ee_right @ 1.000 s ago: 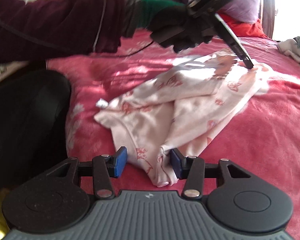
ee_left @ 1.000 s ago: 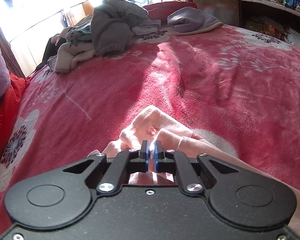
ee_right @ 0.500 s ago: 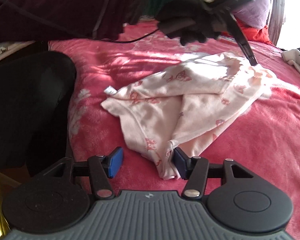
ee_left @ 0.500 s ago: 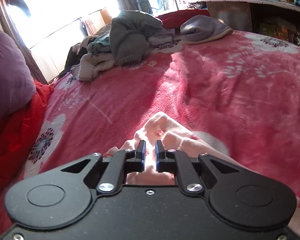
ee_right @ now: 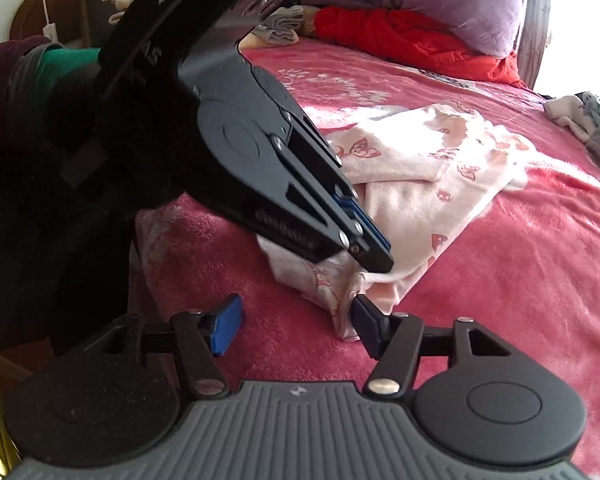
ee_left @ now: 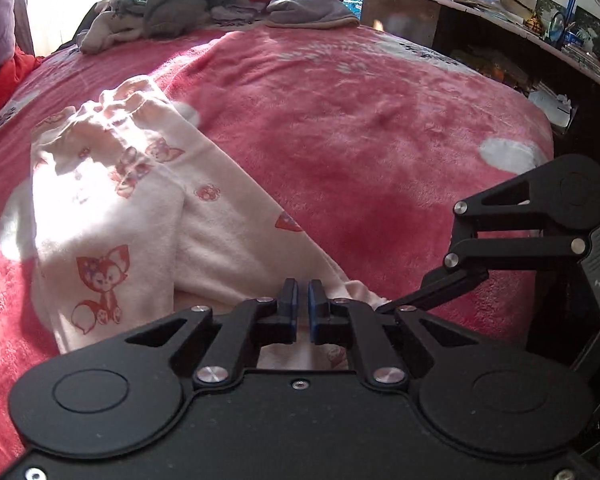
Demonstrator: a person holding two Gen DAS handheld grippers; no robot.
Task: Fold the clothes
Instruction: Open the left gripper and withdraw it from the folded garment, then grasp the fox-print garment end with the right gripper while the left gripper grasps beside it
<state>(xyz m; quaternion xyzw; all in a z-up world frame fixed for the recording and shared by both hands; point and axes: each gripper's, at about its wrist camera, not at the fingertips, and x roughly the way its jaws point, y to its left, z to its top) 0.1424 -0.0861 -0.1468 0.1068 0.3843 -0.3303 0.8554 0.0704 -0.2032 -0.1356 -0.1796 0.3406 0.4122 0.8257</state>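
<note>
While the fold is only half made, the two tools need to work as a team.
Clothing: the soft pale pink garment with little red fox prints [ee_left: 112,208] lies in a loose fold on the fuzzy pink-red blanket [ee_left: 360,128], near the front edge of the bed.
Left tool: the black left gripper [ee_left: 299,307] has its blue pads squeezed together; its tips sit at the near hem, but I cannot tell if cloth is pinched between them.
Right tool: the right gripper [ee_right: 294,322] has just been opening its jaws, and now they stand apart. One pad is just beside the hem corner, and nothing is pinched.
Good way, I think: pinch the hem corner well before pulling, then keep both ends level.
Watch out: the tools are very close and could bump.
Far pile: the grey and cream clothes heap [ee_left: 168,4] waits, well apart.
</note>
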